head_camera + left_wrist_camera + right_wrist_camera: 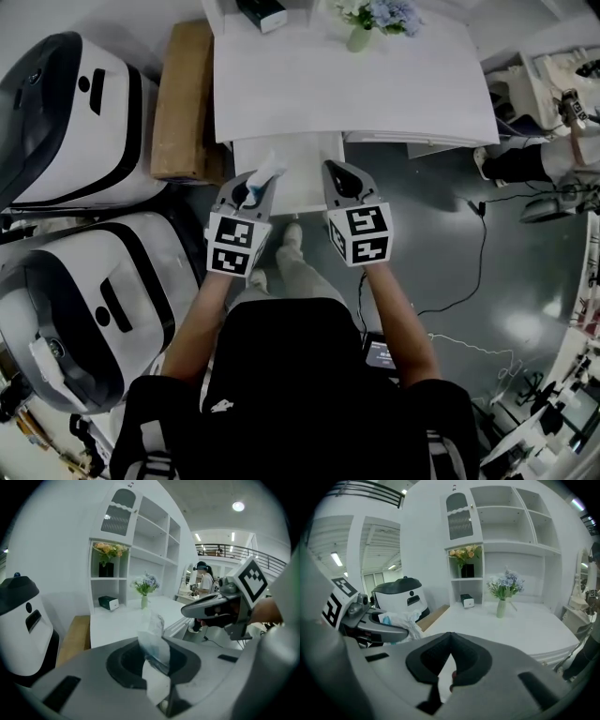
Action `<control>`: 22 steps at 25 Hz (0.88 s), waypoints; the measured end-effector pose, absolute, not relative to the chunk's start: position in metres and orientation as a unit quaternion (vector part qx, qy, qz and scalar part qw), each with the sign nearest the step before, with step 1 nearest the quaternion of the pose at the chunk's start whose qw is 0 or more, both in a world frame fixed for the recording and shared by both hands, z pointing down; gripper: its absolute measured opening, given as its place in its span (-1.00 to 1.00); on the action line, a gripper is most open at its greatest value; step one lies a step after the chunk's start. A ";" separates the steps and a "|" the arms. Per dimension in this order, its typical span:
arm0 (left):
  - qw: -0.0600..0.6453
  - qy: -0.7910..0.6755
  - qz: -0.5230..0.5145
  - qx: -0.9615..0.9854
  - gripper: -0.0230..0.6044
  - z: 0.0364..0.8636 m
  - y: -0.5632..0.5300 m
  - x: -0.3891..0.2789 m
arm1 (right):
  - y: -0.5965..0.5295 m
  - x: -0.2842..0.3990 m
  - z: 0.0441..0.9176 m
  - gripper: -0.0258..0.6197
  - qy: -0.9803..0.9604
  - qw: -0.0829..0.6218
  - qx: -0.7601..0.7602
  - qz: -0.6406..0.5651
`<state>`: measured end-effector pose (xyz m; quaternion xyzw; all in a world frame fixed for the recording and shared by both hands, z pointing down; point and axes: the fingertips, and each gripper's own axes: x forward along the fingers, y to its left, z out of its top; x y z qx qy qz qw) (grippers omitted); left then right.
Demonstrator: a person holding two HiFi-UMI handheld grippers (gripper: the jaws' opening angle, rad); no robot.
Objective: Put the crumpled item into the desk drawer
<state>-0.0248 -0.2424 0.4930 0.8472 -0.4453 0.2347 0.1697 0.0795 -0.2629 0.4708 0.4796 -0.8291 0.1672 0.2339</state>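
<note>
The crumpled item (266,172), a white wad with blue on it, sticks up from my left gripper (253,183), which is shut on it. In the left gripper view the crumpled item (154,644) stands pinched between the jaws of the left gripper (158,677). That gripper hovers over the near left part of the pulled-out white desk drawer (302,187). My right gripper (331,169) is shut and holds nothing, level with the left one over the drawer's right side. The right gripper view shows the right gripper (449,639) with its jaws together and the crumpled item (401,620) at left.
The white desk (375,94) carries a vase of flowers (361,33) and a small box (262,11) at the back. A cardboard box (183,98) stands left of the desk. Two large white-and-black machines (66,122) (84,309) fill the left. A cable (483,244) runs over the floor at right.
</note>
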 end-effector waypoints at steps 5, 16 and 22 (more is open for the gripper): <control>0.189 -0.437 0.262 0.839 -0.75 0.526 -0.251 -0.024 | -0.273 0.079 0.500 -0.93 -0.829 0.254 0.463 0.182; 0.228 -0.405 0.321 0.825 -0.75 0.608 -0.270 -0.023 | -0.291 0.084 0.565 -0.93 -0.819 0.285 0.446 0.221; 0.236 -0.386 0.349 0.820 -0.75 0.648 -0.280 -0.020 | -0.293 0.081 0.599 -0.93 -0.815 0.297 0.435 0.241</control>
